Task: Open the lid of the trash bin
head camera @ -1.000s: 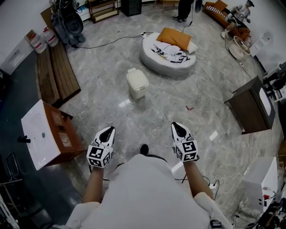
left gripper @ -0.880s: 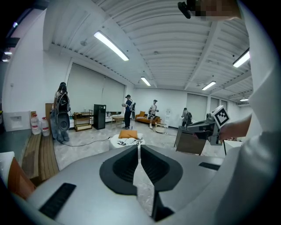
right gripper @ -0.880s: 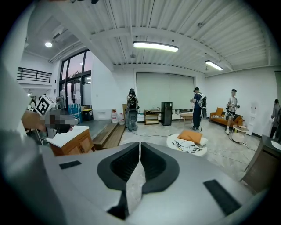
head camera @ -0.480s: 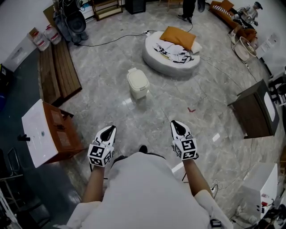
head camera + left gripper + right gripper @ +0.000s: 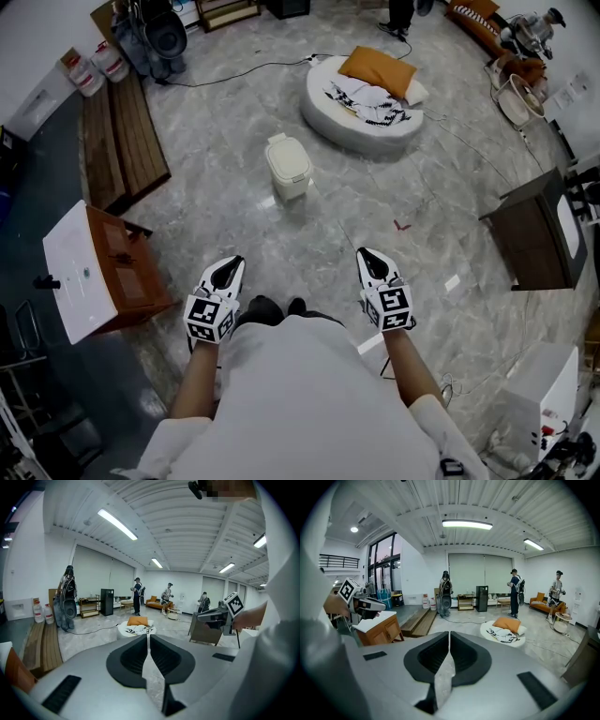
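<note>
The trash bin [image 5: 289, 167] stands on the shiny stone floor [image 5: 319, 239], out in front of the person and well apart from both grippers. It is small and cream-white. Its lid [image 5: 288, 161] is down.

Just behind the bin, a bit to the right, lies a round white bed [image 5: 352, 117] with an orange pillow [image 5: 375, 70] on it. A thin black cable [image 5: 234, 73] runs over the floor on the far side of the bin. Long wooden boards [image 5: 117, 131] lie to the left. Nearer, on the left, is a brown cabinet with a white top [image 5: 89, 277]. On the right stands a dark cabinet [image 5: 525, 234], and a tiny red thing [image 5: 401, 225] lies on the floor between it and the bin. Only bare floor lies between the bin and the grippers.

The left gripper [image 5: 227, 270] and the right gripper [image 5: 371, 260] are held low, close to the person's body, side by side and pointing toward the bin. Each has its two jaws pressed together, with nothing held between them.

Far back in the room a person [image 5: 514, 595] is standing.
</note>
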Available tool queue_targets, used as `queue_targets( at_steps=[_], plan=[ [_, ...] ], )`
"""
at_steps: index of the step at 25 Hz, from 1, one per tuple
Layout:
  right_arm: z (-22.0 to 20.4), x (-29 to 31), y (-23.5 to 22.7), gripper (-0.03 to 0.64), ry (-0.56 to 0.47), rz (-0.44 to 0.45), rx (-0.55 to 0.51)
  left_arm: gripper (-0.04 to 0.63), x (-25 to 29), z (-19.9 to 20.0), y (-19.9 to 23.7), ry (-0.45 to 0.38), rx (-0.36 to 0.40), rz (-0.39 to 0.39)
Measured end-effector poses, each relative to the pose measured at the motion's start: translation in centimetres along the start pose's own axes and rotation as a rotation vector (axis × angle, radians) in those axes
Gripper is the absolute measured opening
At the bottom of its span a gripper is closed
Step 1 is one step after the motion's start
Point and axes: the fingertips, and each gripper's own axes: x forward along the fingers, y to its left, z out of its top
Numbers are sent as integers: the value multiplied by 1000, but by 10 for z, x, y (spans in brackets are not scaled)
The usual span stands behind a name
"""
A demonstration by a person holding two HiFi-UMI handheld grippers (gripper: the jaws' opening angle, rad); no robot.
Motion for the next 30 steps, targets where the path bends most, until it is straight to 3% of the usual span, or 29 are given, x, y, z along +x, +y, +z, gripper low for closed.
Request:
queue_targets(
  at_steps=[13, 30],
  plan=[
    [8, 25, -8, 33, 45, -1, -12, 32, 29, 6, 22, 9, -17, -17],
    [23, 91, -23, 32, 122, -54, -11, 32, 97, 17, 86, 70, -15, -105]
  ],
)
